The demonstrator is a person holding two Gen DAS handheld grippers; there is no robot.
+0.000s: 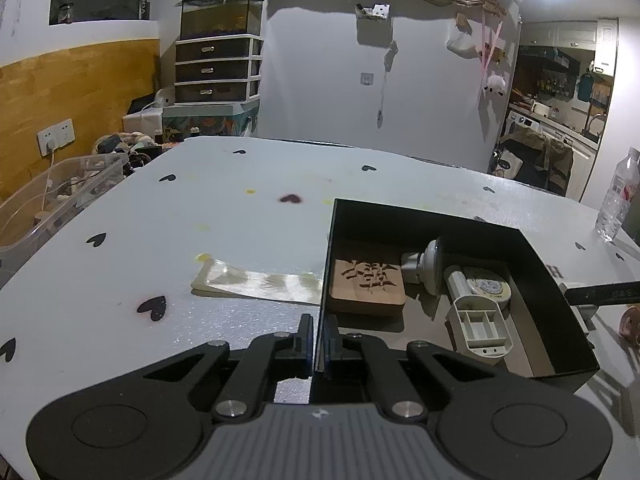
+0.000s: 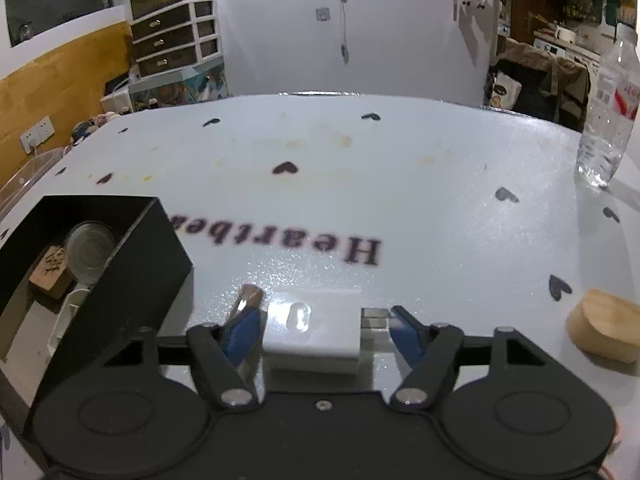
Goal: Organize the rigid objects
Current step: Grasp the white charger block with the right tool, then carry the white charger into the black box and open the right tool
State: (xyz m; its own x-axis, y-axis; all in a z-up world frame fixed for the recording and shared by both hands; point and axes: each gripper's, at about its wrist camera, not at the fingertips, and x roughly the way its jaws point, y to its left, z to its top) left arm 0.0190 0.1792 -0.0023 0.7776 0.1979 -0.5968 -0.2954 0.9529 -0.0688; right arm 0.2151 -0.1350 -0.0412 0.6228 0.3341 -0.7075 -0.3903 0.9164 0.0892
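Your left gripper point(image 1: 319, 344) has its fingers pressed together on the near wall of the black box point(image 1: 556, 320), which sits on the table point(image 1: 240, 216). Your right gripper point(image 2: 324, 330) stands with its blue fingers point(image 2: 242, 334) apart, straddling a white charger block point(image 2: 316, 330) that lies flat on the table; the left pad sits against or just beside the block's side, and a gap shows between the right pad and the block, so the block is not clamped. The block's metal prongs point(image 2: 374, 317) point toward the right pad.

Inside the box, nearest your left gripper, lies a white ribbed plastic holder point(image 1: 478, 326). Beyond it are a carved wooden block point(image 1: 366, 286) on the left, a round white-and-grey part point(image 1: 430, 266) in the middle, and a round dial-faced item point(image 1: 490, 286) to the right.

Just outside the box's left wall, a flat shiny packet point(image 1: 256, 280) lies on the table. To the right of your right gripper, a pale wooden piece point(image 2: 604, 330) rests near the table edge. A small brown item point(image 2: 250, 298) lies beside the left pad; what it is cannot be told.

At the far right of the table stands a clear water bottle point(image 2: 608, 120), upright.
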